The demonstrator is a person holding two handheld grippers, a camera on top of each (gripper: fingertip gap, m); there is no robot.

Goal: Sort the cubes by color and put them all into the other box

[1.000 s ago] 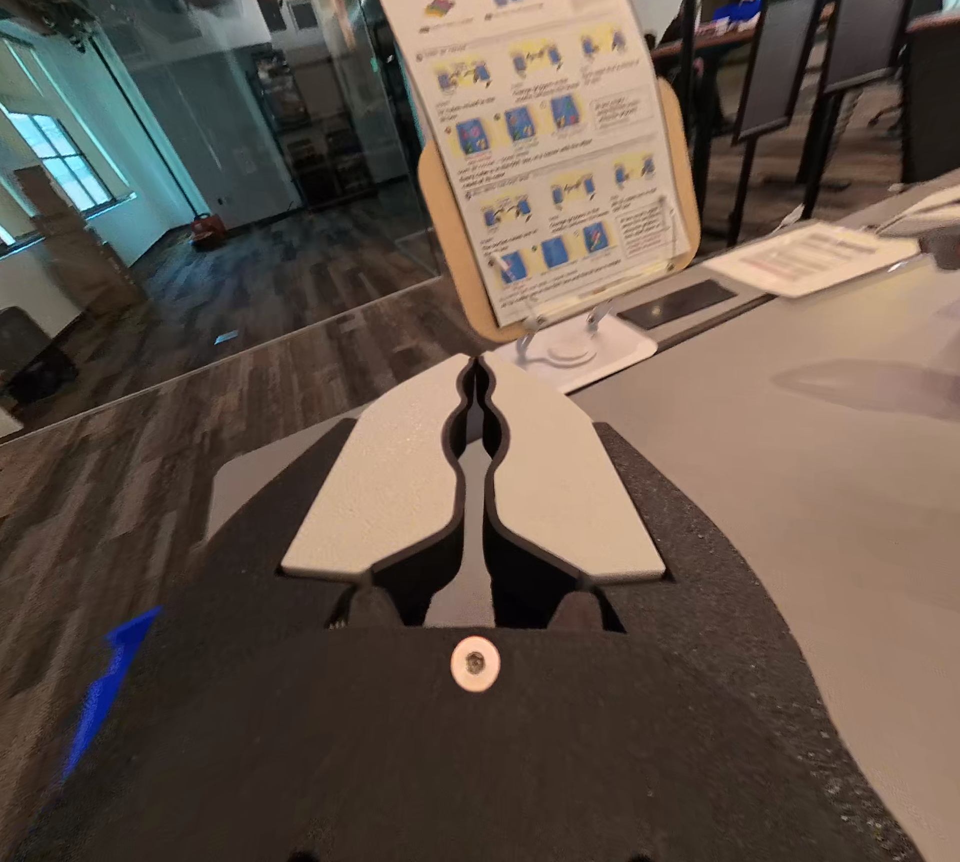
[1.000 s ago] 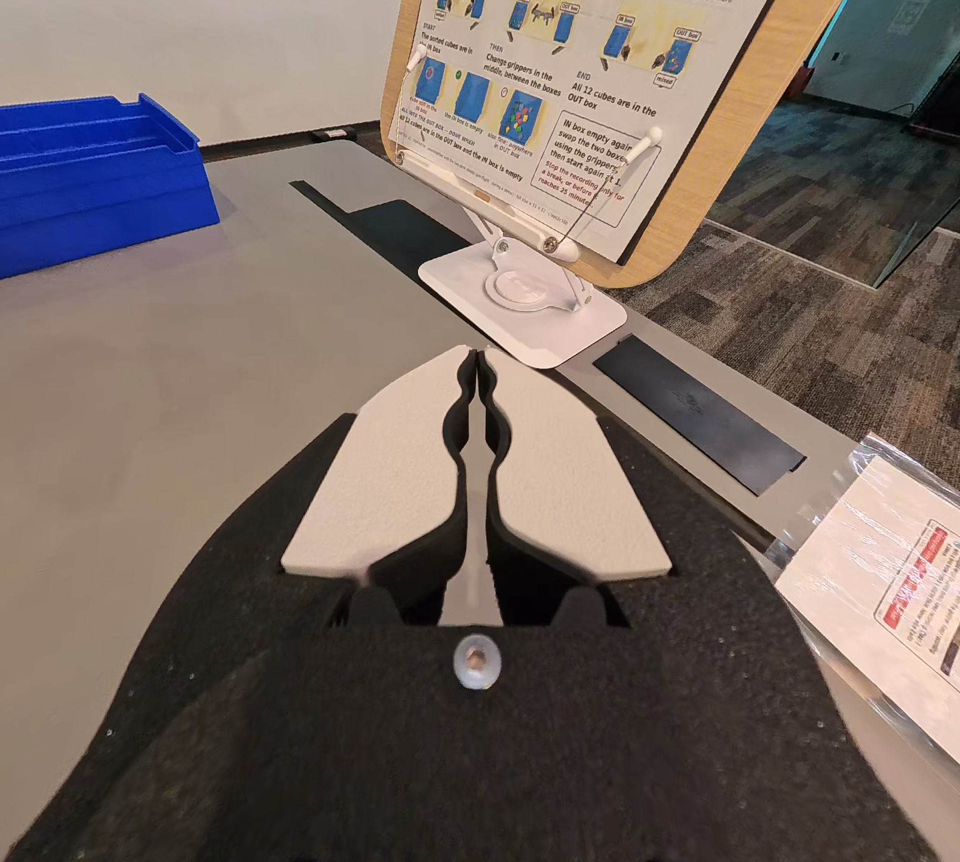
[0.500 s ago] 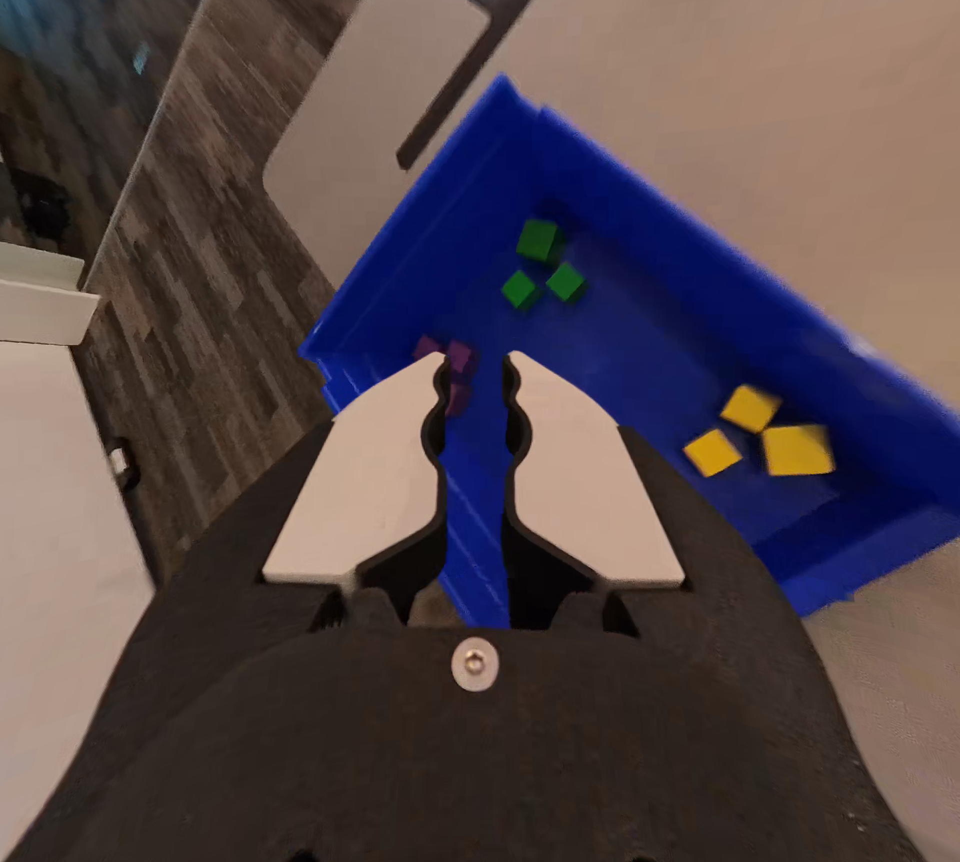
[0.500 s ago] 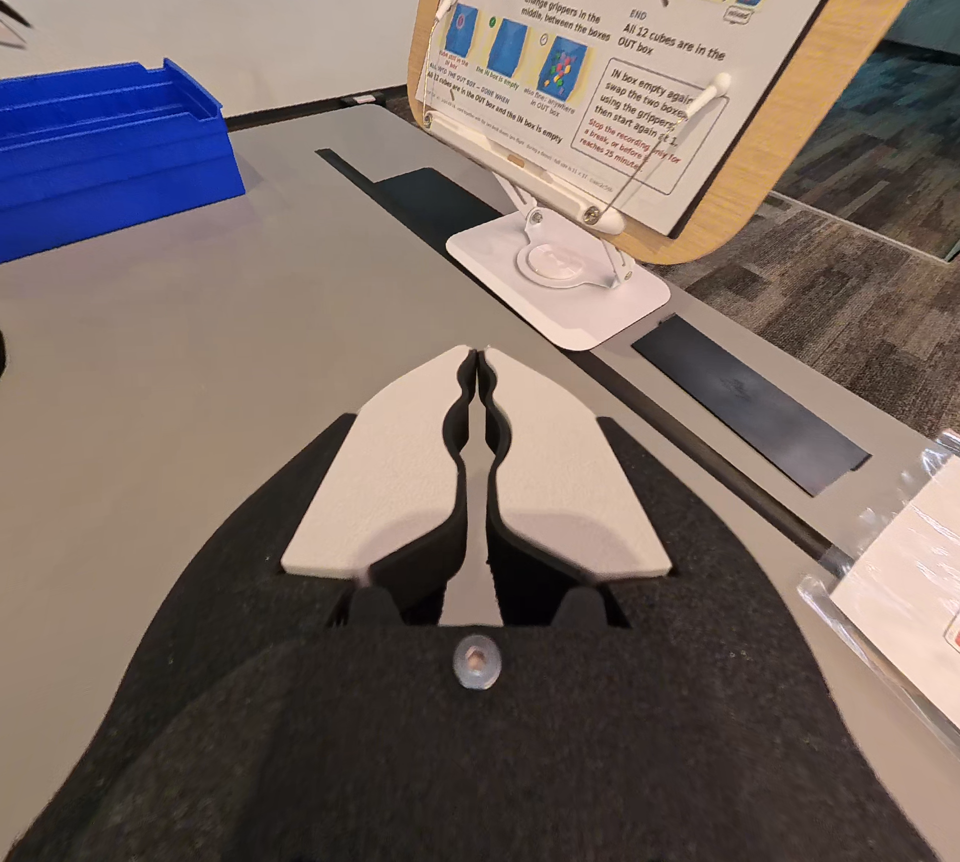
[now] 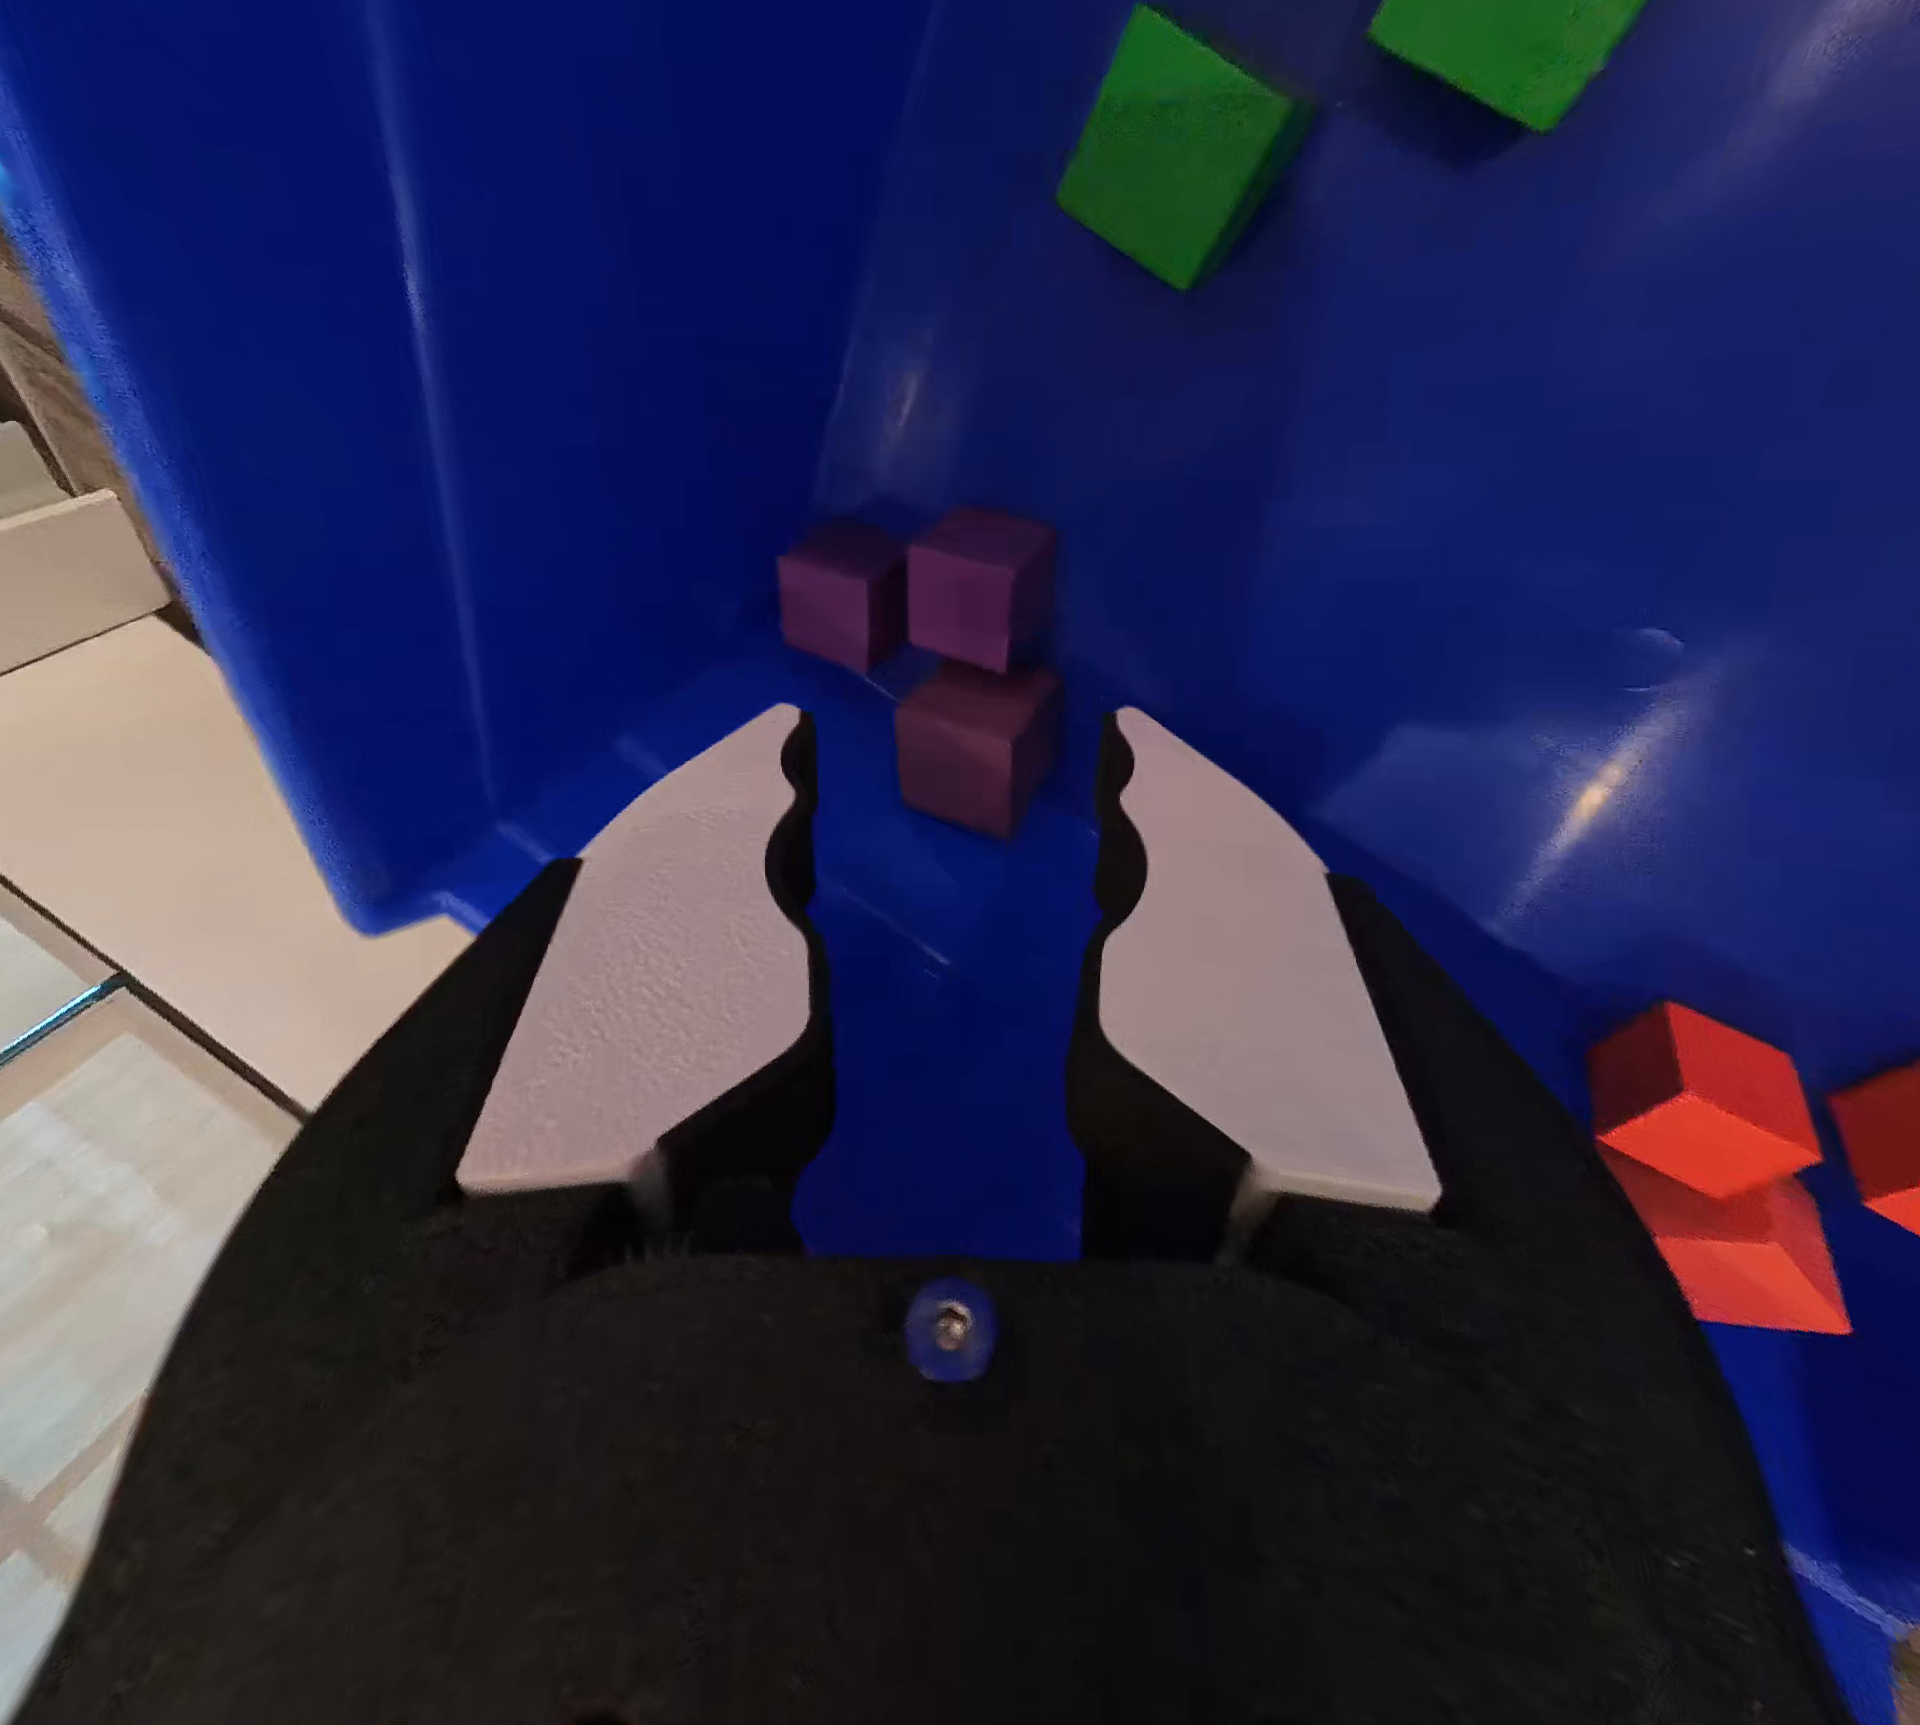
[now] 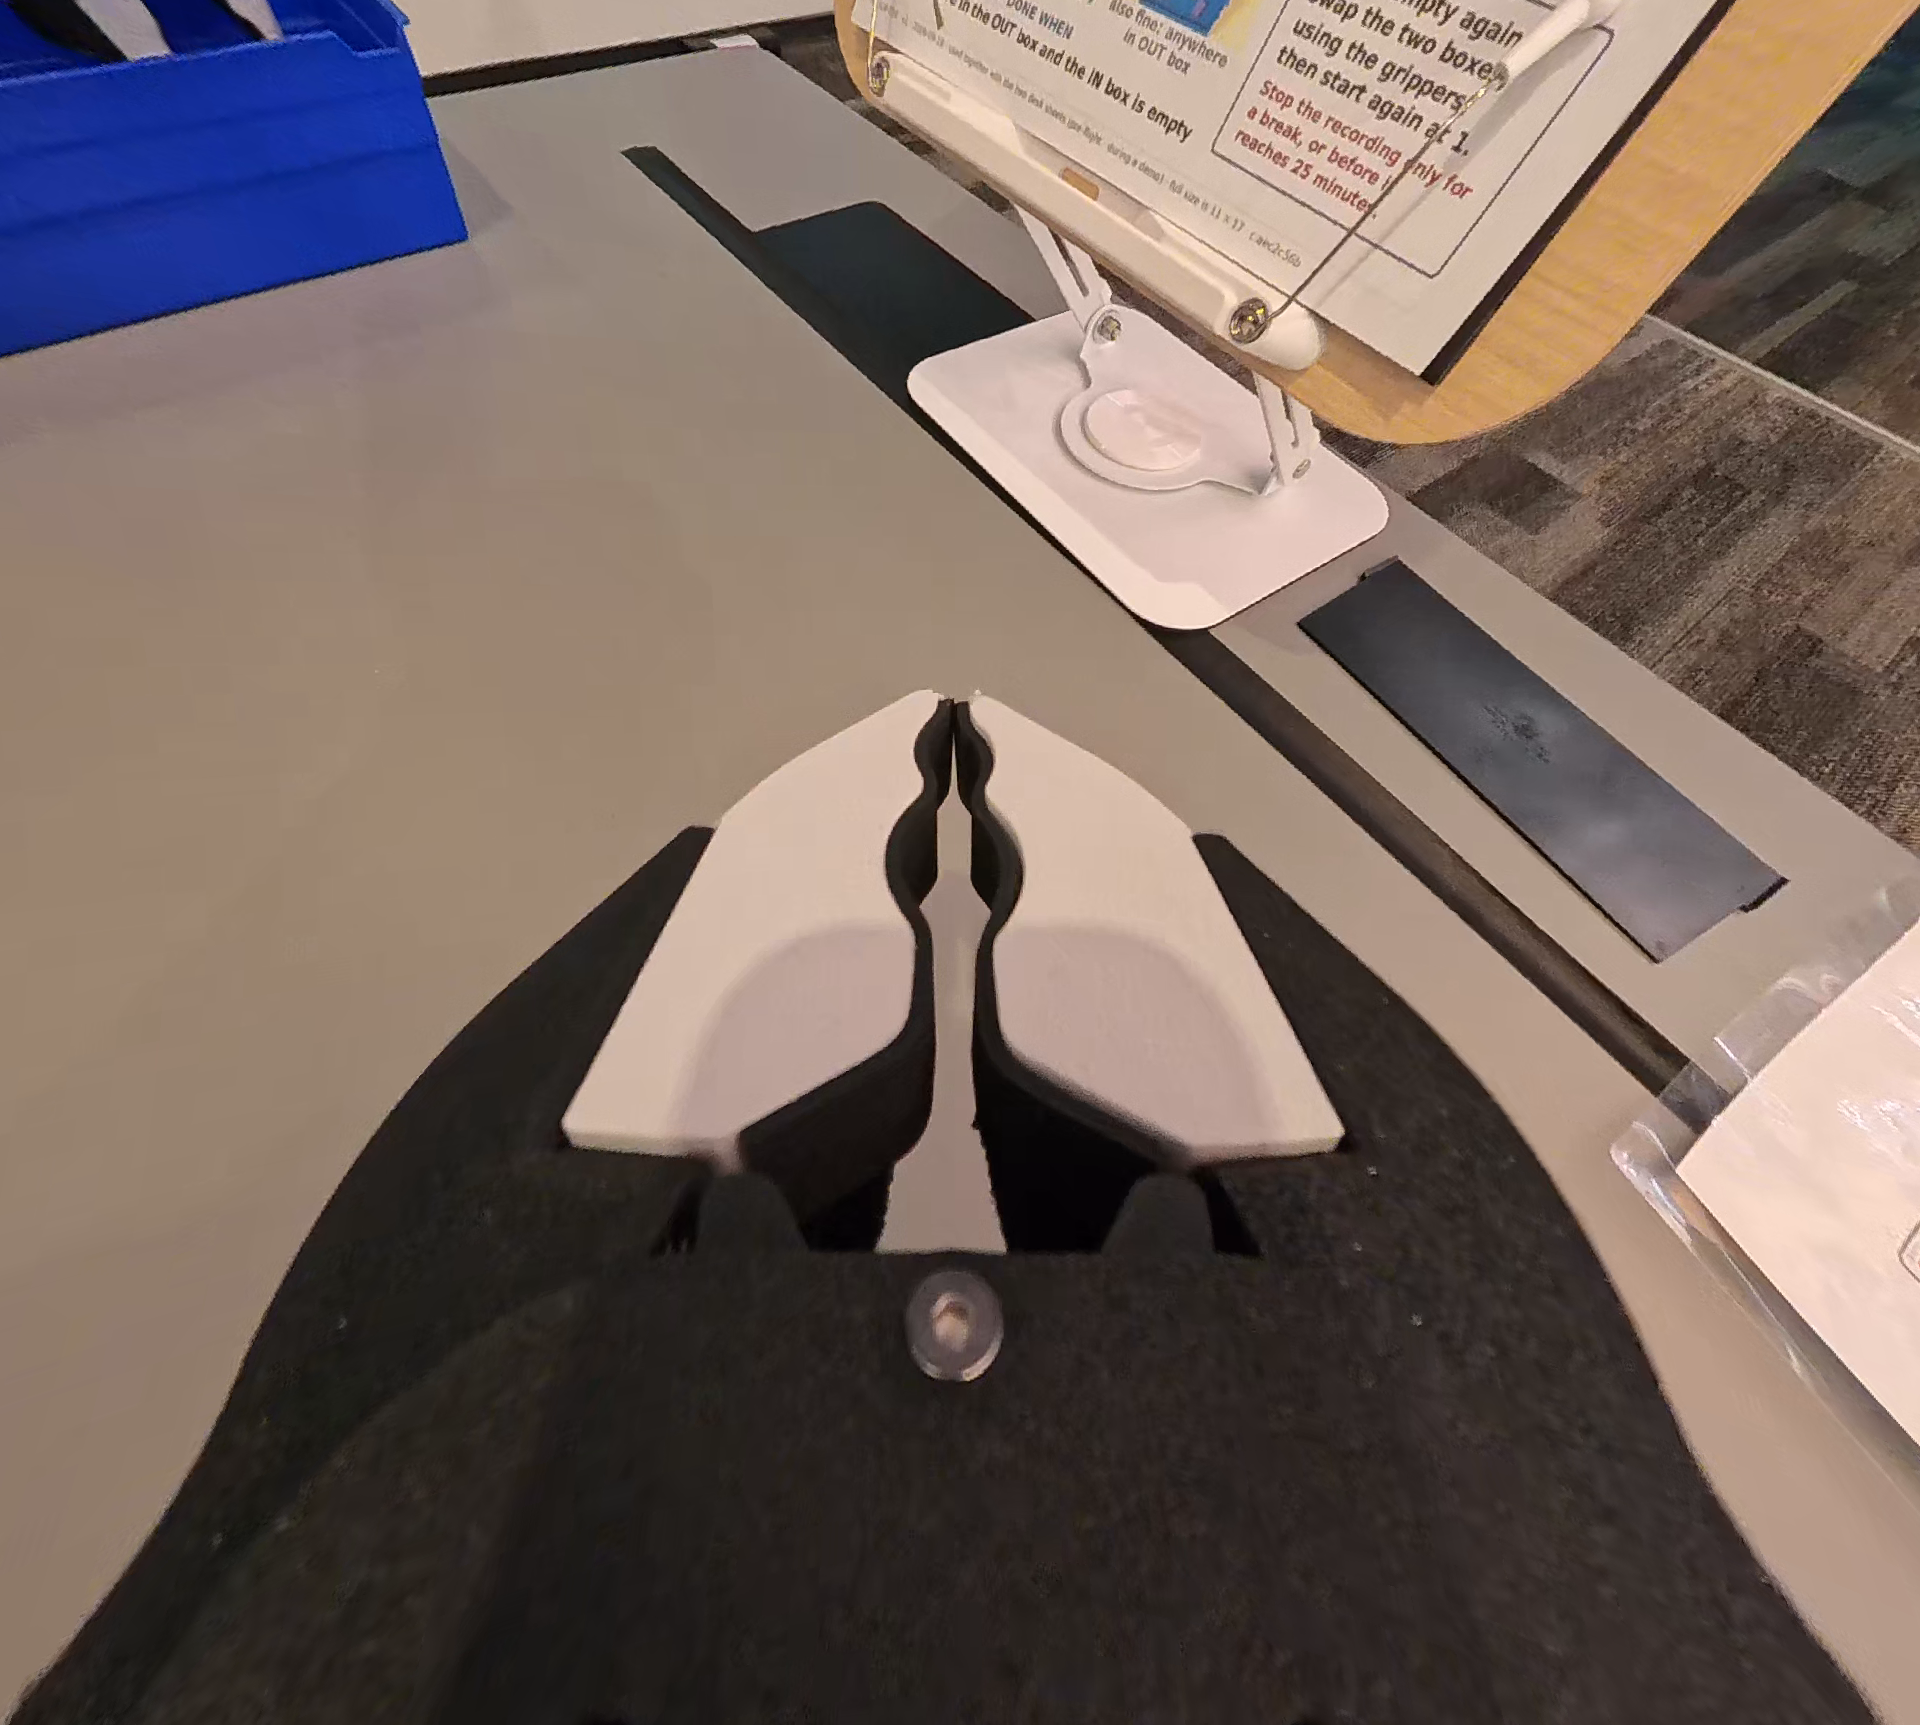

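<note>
My left gripper (image 5: 954, 725) is open and low inside a blue box (image 5: 520, 241). Three purple cubes sit in the box corner; the nearest purple cube (image 5: 971, 753) lies just ahead of my fingertips, between their lines, untouched. Green cubes (image 5: 1179, 148) lie farther in, red cubes (image 5: 1704, 1116) at the right. My right gripper (image 6: 956, 707) is shut and empty over the grey table (image 6: 468, 636). The right wrist view shows the blue box (image 6: 208, 158) at the far left with my left gripper (image 6: 156, 2) reaching into it.
An instruction board on a white stand (image 6: 1153, 480) stands at the table's far edge, with black strips (image 6: 1538, 750) beside it. A plastic-sleeved sheet (image 6: 1808, 1187) lies at the right. Floor lies beyond the table edge.
My left gripper swung from facing the board down into the blue box, closing in on the purple cubes, and opened wider. My right gripper dipped a little and stayed shut.
</note>
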